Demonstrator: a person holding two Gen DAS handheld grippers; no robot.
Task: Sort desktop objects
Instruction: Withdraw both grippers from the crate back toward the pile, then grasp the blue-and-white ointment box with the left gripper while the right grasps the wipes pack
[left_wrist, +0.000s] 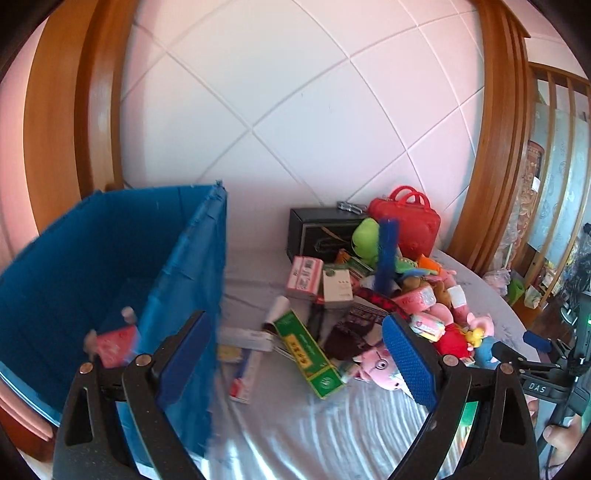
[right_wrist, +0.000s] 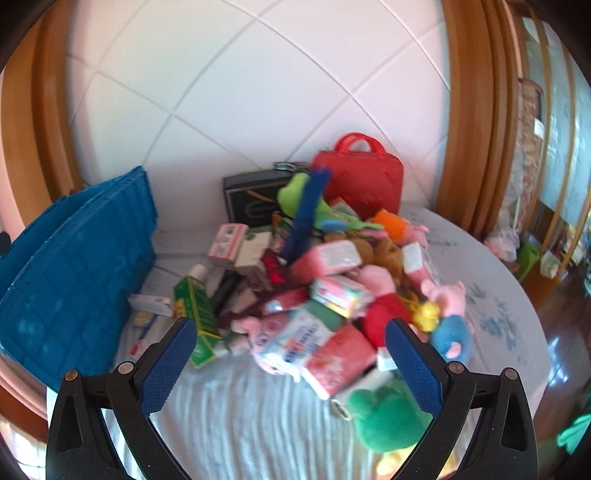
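Observation:
A heap of small things lies on the pale cloth-covered table (left_wrist: 295, 424): plush toys, boxes and packets. My left gripper (left_wrist: 295, 354) is open and holds nothing, its left finger (left_wrist: 188, 354) over the wall of the blue fabric bin (left_wrist: 92, 258). A blurred red packet (left_wrist: 114, 345) is inside the bin. A green box (left_wrist: 308, 354) and a pink pig plush (left_wrist: 376, 363) lie between the fingers, farther off. My right gripper (right_wrist: 291, 365) is open above a white-blue packet (right_wrist: 295, 339) and a red packet (right_wrist: 336, 358). A green frog plush (right_wrist: 388, 421) lies by its right finger.
A black box (left_wrist: 321, 229) and a red carry case (left_wrist: 406, 221) stand at the back against the tiled wall. The blue bin (right_wrist: 74, 266) fills the table's left side. A hand (left_wrist: 561, 439) holds the right gripper at the table's rounded right edge. Bare cloth lies in front.

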